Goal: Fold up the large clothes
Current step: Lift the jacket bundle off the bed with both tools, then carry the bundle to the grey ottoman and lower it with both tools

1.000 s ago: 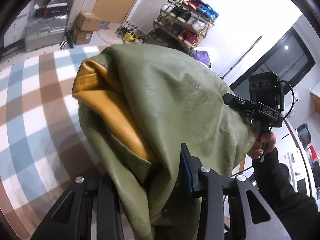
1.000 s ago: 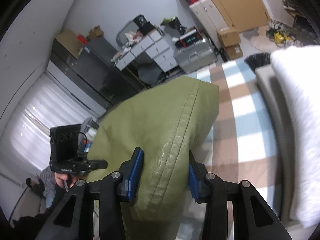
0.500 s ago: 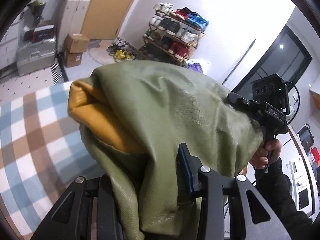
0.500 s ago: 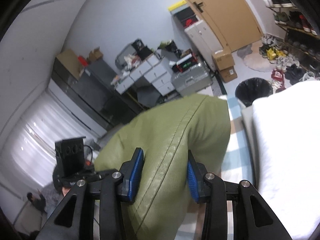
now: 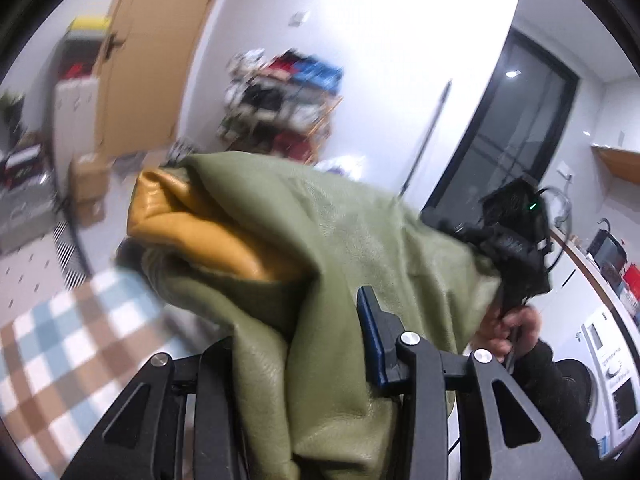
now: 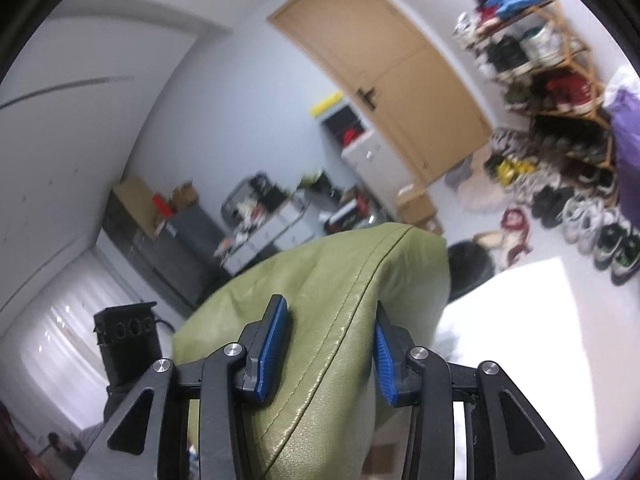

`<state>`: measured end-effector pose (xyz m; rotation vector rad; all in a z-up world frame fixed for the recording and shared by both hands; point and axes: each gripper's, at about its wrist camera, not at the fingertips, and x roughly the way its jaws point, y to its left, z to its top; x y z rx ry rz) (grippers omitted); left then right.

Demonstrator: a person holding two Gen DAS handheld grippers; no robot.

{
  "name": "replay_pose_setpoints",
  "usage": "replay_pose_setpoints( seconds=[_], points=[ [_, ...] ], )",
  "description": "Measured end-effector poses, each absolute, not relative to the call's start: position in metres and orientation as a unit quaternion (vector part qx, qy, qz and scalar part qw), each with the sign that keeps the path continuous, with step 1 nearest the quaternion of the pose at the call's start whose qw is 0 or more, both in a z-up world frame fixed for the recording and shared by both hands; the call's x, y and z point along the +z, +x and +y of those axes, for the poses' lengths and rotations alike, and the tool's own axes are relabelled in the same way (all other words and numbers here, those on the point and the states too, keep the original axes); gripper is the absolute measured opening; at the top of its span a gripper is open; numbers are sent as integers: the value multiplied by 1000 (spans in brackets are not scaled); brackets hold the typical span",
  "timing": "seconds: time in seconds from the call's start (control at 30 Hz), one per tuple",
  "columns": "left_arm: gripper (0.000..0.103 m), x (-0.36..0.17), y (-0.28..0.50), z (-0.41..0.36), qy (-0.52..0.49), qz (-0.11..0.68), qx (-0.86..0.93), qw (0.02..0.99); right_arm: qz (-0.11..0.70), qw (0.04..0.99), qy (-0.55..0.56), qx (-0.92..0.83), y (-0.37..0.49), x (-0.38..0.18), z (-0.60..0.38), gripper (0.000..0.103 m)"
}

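Both grippers held one olive-green leather-like garment (image 5: 360, 240) off the floor, bunched between them. In the left wrist view the left gripper (image 5: 296, 340) was clamped on a thick fold of the garment; only its right blue-padded finger (image 5: 370, 332) showed, pressed into the material, the other being buried under the fold. The garment's mass ran away from the fingers toward the far left, where a mustard-yellow lining (image 5: 192, 216) was exposed at the open end. At the right edge of the bundle a person's hand (image 5: 512, 332) carried the right gripper, seen from outside. In the right wrist view the right gripper (image 6: 330, 348) had both blue pads pressed on a stitched seam ridge (image 6: 352, 296) of the garment. The seam, and the garment's long axis, ran from near centre up and away toward the far right. A checked rug (image 5: 72, 344) lay below at the left; a white bed (image 6: 520, 340) lay at the right. The background was motion-blurred.
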<state>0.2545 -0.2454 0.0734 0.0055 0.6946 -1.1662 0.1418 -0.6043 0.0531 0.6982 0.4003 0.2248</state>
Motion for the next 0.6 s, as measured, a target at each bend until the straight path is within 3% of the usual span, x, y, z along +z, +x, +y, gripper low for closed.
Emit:
replay_pose_setpoints(
  seconds=[0.1, 0.17, 0.23, 0.27, 0.33, 0.47, 0.6],
  points=[
    [41, 13, 260, -275, -15, 351, -529, 773, 242, 908, 338, 46, 146, 4, -636, 40],
    [42, -46, 265, -296, 11, 414, -501, 760, 352, 888, 292, -48, 165, -52, -643, 40],
    [52, -88, 267, -295, -5, 443, -498, 745, 423, 856, 280, -96, 172, -96, -647, 43],
    [58, -95, 267, -285, -30, 438, -509, 740, 417, 855, 291, -101, 166, -101, -649, 45],
    [62, -95, 266, -271, -39, 444, -511, 735, 406, 863, 279, -112, 156, -90, -649, 47],
    [69, -97, 267, -224, -56, 468, -497, 728, 392, 899, 140, -137, 142, -33, -609, 49],
    [71, -98, 261, -180, -73, 477, -488, 728, 343, 933, 99, -52, 153, 18, -552, 55]
  ],
)
